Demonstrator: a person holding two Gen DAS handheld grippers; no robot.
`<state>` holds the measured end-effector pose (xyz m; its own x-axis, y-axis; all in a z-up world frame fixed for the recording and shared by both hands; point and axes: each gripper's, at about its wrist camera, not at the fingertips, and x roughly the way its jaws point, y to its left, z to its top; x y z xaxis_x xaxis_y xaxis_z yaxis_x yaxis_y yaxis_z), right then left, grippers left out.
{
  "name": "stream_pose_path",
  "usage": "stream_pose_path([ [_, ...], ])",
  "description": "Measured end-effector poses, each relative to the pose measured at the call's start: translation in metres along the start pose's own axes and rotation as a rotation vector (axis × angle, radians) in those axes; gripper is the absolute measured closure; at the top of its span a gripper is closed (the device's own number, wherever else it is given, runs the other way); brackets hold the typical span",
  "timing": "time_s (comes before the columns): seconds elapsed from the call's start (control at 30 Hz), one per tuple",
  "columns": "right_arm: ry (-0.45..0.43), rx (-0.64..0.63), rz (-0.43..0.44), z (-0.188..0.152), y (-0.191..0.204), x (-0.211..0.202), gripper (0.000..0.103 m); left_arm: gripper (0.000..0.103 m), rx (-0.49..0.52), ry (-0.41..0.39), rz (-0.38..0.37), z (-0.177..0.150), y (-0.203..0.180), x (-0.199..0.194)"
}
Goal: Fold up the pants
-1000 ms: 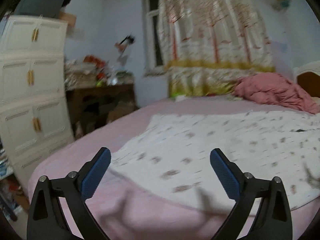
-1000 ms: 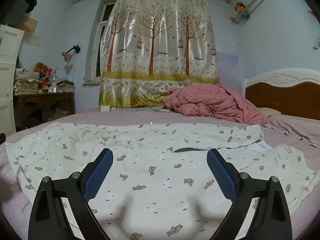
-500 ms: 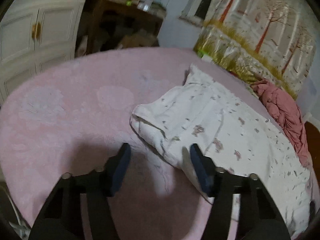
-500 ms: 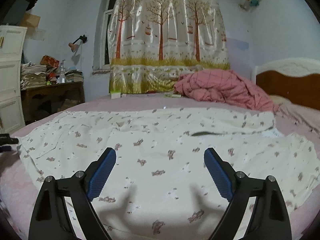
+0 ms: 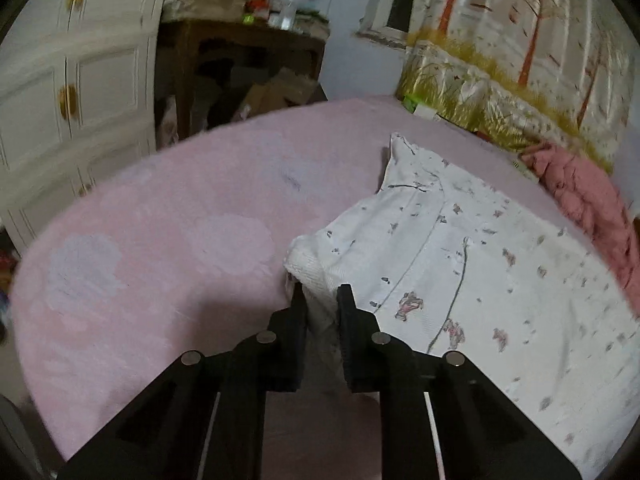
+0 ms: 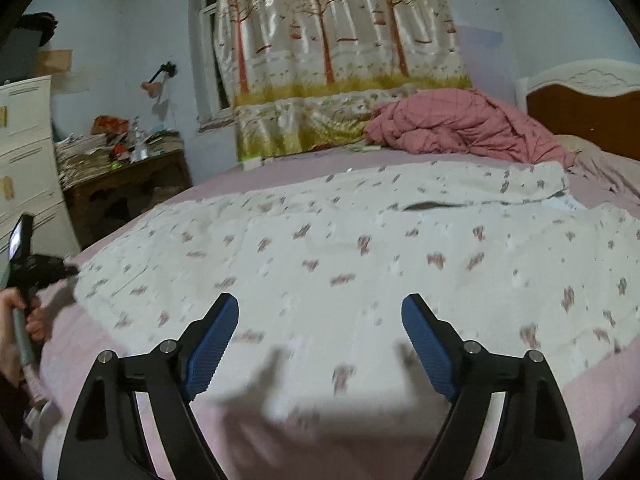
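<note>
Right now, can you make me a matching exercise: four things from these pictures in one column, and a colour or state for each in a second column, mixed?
Things:
1. left claw
2. right claw
3. blanket
4. pants

States:
A. open, above the cloth
B. pink, bunched up
C. shut on the cloth corner
D. white with small prints, spread flat

Pairs: 1-C, 2-A, 3-B, 4-D

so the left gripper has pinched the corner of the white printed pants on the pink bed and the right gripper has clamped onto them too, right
Not quite. The left gripper has indeed pinched the corner of the white printed pants on the pink bed, but the right gripper has not clamped onto them. The right wrist view shows its blue fingers spread wide apart above the pants, holding nothing.
</note>
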<state>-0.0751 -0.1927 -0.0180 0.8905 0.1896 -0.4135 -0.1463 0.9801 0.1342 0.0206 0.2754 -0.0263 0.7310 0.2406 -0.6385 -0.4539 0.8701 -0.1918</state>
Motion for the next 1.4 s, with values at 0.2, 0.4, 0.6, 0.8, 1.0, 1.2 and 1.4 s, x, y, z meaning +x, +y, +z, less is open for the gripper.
stream_pose_path([
  [0.2, 0.102, -0.12, 0.116, -0.019, 0.019, -0.005, 0.018, 0.089, 0.092, -0.039, 0.081, -0.006, -0.003, -0.013],
  [0.4, 0.179, -0.473, 0.032, -0.039, 0.069, 0.023, 0.032, 0.089, 0.11, -0.08, 0.117, 0.0, -0.005, -0.021],
  [0.6, 0.185, -0.544, 0.042, -0.039, 0.084, 0.043, 0.09, 0.089, 0.11, -0.066, 0.118, 0.001, -0.001, -0.02],
  [0.8, 0.196, -0.487, 0.082, -0.032, 0.09, 0.029, 0.098, 0.089, 0.145, -0.102, 0.159, 0.002, 0.005, -0.035],
  [1.0, 0.257, -0.455, 0.23, -0.044, 0.097, 0.008, 0.099, 0.089, 0.127, -0.092, 0.21, 0.0, 0.022, -0.035],
  [1.2, 0.21, -0.42, 0.203, -0.064, 0.095, 0.019, 0.099, 0.086, 0.21, -0.08, 0.311, -0.018, 0.014, -0.01],
  [1.4, 0.184, -0.372, 0.243, -0.05, 0.083, 0.011, 0.078, 0.072, 0.17, -0.161, 0.31, -0.029, 0.018, -0.031],
])
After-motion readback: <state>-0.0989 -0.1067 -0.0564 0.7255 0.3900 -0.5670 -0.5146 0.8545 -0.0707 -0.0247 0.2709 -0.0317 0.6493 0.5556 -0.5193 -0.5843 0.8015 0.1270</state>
